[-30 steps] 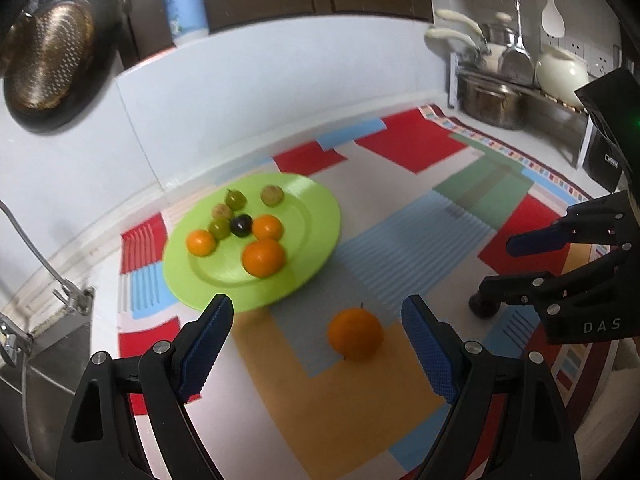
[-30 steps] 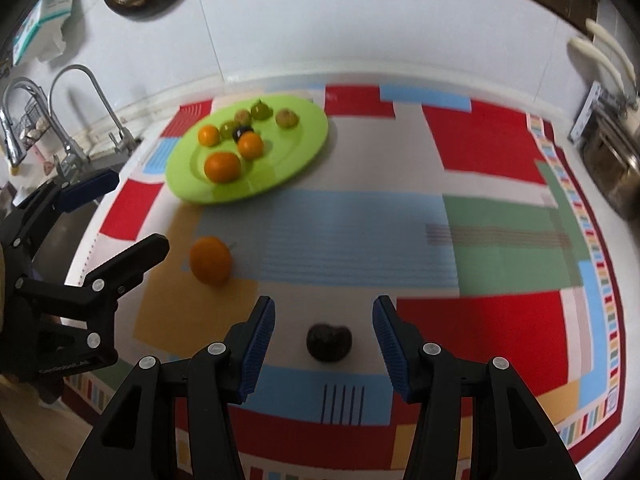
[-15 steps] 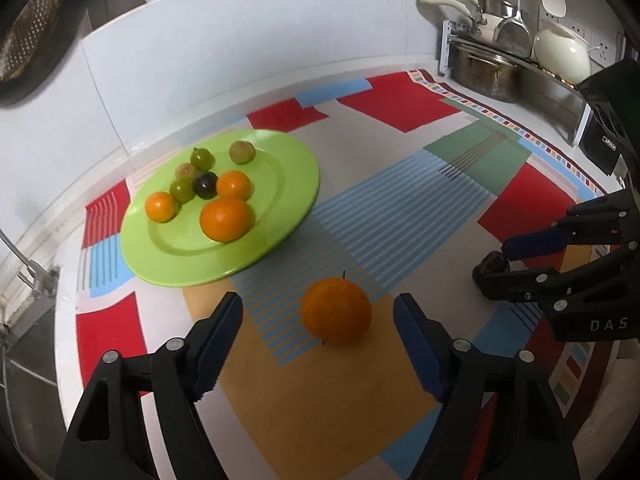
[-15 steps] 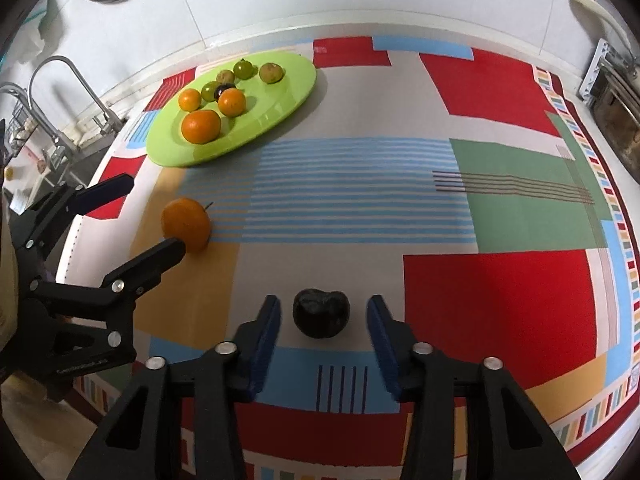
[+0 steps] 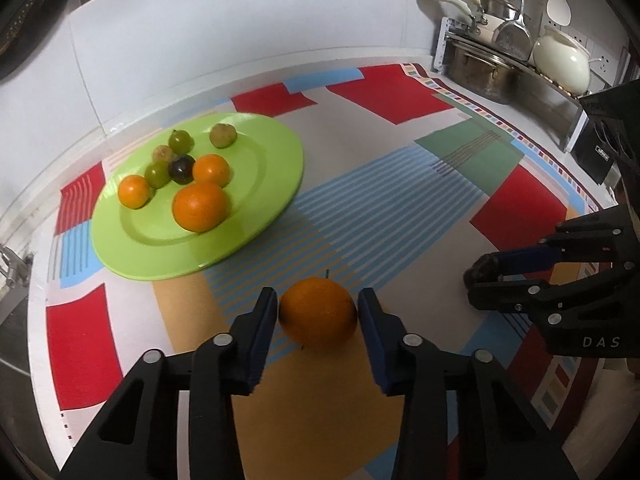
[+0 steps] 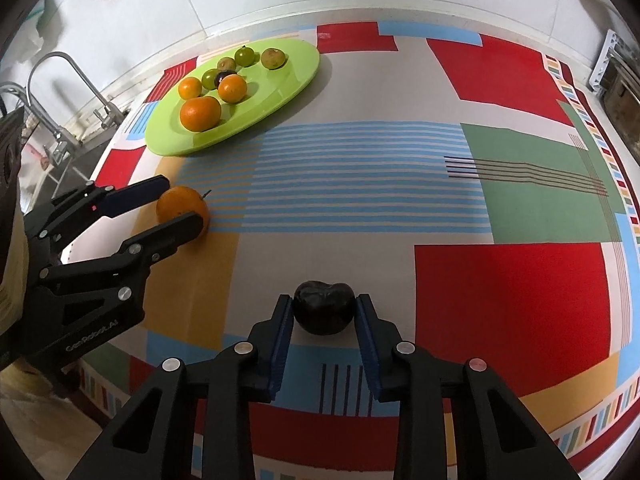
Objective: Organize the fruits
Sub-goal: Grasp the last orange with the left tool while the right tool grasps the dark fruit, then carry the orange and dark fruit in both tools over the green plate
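Kitchen counter was covered by a patchwork cloth (image 6: 360,168) in red, blue, green and mustard blocks, with a faucet (image 6: 68,80) at one end and a pot rack (image 5: 500,52) at the other.

Progress, as I judged it: mostly done. The green plate (image 5: 260,200) already carried seven fruits. Two were off it on the cloth, both mid-pickup.

Left gripper (image 5: 318,312): jaws were closing around the loose orange (image 5: 318,314), which sat on the mustard patch near the plate's front edge. Pads looked right at its sides, possibly just touching; the orange rested on the cloth, not lifted.

Right gripper (image 6: 324,316): jaws were closing on the dark plum (image 6: 324,312), well apart from the plate, near the cloth's front edge. Pads appeared to touch both flanks; the plum was also down on the cloth.

Left to do, by my read: finish both grips, lift, carry each fruit to the plate, release. The plate had bare room on the near and right side.

Count:
- oranges: 4 total. 3 on the plate, one large (image 5: 200,208) and two smaller (image 5: 211,170) (image 5: 134,191), plus 1 loose.
- small green or brownish fruits: 4, all on the plate, towards its back (image 5: 223,135).
- dark plums: 2. 1 small on the plate (image 5: 182,169), 1 in the right jaws.
- plates: 1.
- grippers: 2.
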Available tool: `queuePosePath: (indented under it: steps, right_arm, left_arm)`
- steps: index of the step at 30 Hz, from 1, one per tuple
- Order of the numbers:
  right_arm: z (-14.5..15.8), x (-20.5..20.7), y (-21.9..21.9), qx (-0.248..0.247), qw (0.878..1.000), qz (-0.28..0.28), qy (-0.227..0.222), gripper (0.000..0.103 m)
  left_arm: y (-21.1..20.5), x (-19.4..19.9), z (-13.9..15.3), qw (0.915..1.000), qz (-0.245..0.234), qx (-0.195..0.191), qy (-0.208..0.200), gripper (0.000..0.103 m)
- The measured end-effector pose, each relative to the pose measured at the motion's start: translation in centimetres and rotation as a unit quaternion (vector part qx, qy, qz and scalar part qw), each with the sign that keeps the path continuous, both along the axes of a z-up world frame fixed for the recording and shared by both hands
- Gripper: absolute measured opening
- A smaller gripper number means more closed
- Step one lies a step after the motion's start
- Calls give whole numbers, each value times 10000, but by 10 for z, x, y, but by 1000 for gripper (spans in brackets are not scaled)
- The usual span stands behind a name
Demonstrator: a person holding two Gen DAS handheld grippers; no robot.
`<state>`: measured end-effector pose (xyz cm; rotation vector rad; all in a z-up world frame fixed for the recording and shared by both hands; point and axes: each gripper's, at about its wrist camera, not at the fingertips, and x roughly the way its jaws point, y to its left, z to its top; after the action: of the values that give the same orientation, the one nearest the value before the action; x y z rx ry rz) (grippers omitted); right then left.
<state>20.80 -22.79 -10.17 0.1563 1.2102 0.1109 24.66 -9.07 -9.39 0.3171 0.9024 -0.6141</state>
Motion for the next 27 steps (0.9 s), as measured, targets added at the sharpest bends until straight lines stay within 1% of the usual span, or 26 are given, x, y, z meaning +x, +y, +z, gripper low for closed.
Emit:
queuePosePath:
  steps: [8, 14, 22, 27]
  right_arm:
    - [1, -1, 0, 9, 10000, 7, -52, 32]
    - [6, -2, 2, 31, 9998, 83, -200, 32]
    - [18, -1, 7, 31, 9986, 242, -463, 32]
    - [29, 1, 12, 44, 9970, 354, -685, 32]
  left_arm:
    - [0, -2, 1, 10000, -24, 7, 7, 40]
    - [4, -7, 11, 9999, 39, -54, -85, 40]
    - [12, -11, 28, 9992, 228, -140, -292, 40]
    - [18, -14, 38, 9979, 438, -216, -425, 40]
